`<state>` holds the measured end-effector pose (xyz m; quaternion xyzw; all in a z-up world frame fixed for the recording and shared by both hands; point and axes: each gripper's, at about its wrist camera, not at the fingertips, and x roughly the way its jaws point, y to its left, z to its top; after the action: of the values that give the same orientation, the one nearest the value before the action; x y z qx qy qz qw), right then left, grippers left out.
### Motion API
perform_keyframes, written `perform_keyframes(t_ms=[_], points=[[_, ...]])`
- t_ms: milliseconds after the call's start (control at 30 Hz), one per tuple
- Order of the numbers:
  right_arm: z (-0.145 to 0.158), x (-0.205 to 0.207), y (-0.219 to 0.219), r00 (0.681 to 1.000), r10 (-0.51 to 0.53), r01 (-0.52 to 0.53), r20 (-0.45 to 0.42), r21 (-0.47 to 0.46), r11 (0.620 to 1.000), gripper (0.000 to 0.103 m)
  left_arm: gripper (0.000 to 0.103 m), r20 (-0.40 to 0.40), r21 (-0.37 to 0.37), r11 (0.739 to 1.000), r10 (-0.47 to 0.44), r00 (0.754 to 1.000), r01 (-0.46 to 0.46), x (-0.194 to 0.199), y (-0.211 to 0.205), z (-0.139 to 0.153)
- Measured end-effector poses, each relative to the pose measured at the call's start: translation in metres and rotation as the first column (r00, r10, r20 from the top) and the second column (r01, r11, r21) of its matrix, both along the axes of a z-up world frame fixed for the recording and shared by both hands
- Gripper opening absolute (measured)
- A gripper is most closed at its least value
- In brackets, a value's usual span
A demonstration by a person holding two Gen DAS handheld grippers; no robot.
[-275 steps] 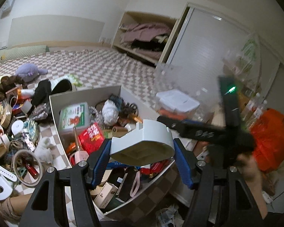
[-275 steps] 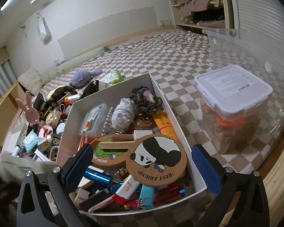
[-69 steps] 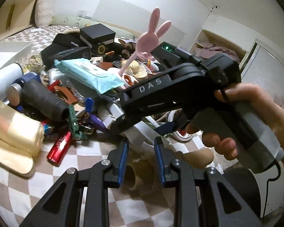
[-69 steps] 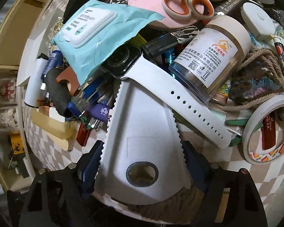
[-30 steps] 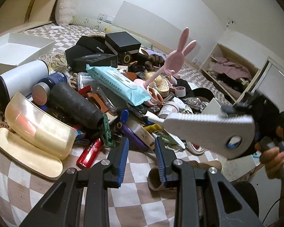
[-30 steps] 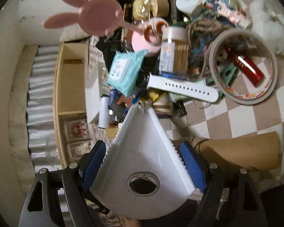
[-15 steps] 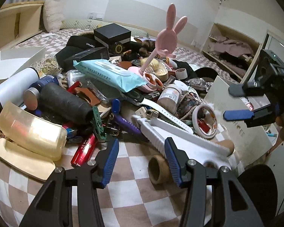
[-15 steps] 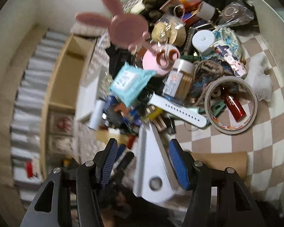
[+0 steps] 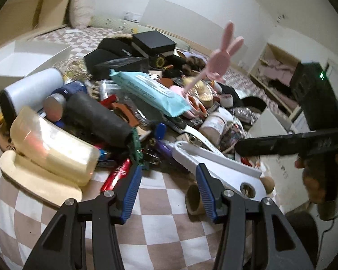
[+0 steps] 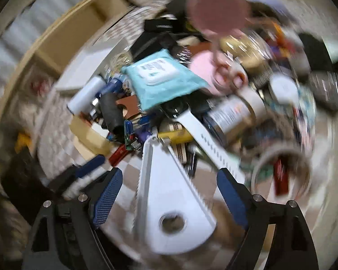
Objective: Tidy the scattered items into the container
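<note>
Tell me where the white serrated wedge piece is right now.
The white wedge lies at the pile's near edge between both open grippers, resting on a cardboard tube, beside the white watch strap.

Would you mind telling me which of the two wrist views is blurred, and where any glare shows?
Right wrist view: heavy swirling motion blur, worst at the edges; the white wedge-shaped piece stays readable. Left wrist view: mostly sharp, with slight blur on the right claw, and glare on the translucent yellow container.
</note>
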<state>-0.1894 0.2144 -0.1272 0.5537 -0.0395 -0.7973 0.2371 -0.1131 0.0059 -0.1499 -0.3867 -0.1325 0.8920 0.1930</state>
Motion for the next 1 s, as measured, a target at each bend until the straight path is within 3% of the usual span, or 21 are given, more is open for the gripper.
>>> perform_keyframes(t_ms=[200, 400, 467, 567, 700, 1000], points=[[-0.022, -0.019, -0.035, 0.974, 0.178, -0.195, 0.140, 0.118, 0.974, 0.086, 0.050, -0.002, 0.015, 1.000, 0.024, 1.000, -0.024, 0.001, -0.009, 0.006], [-0.048, -0.025, -0.059, 0.938, 0.237, -0.289, 0.252, 0.194, 0.937, 0.086, 0.050, 0.015, 0.035, 0.999, 0.036, 0.999, -0.037, -0.001, -0.019, 0.004], [-0.054, -0.025, -0.062, 0.931, 0.236, -0.299, 0.279, 0.213, 0.930, 0.080, 0.050, 0.025, 0.050, 0.998, 0.036, 0.999, -0.038, -0.002, -0.021, 0.003], [-0.055, -0.025, -0.060, 0.929, 0.233, -0.293, 0.288, 0.188, 0.937, 0.070, 0.050, 0.027, 0.057, 0.998, 0.037, 0.999, -0.038, -0.003, -0.022, 0.003], [-0.044, -0.019, -0.056, 0.949, 0.211, -0.259, 0.234, 0.199, 0.945, 0.070, 0.050, 0.031, 0.055, 0.998, 0.036, 0.999, -0.038, -0.004, -0.022, 0.002], [-0.017, -0.004, -0.018, 0.973, 0.106, -0.124, 0.204, 0.080, 0.989, 0.069, 0.050, 0.035, 0.022, 1.000, 0.022, 0.999, -0.023, -0.003, -0.016, -0.001]])
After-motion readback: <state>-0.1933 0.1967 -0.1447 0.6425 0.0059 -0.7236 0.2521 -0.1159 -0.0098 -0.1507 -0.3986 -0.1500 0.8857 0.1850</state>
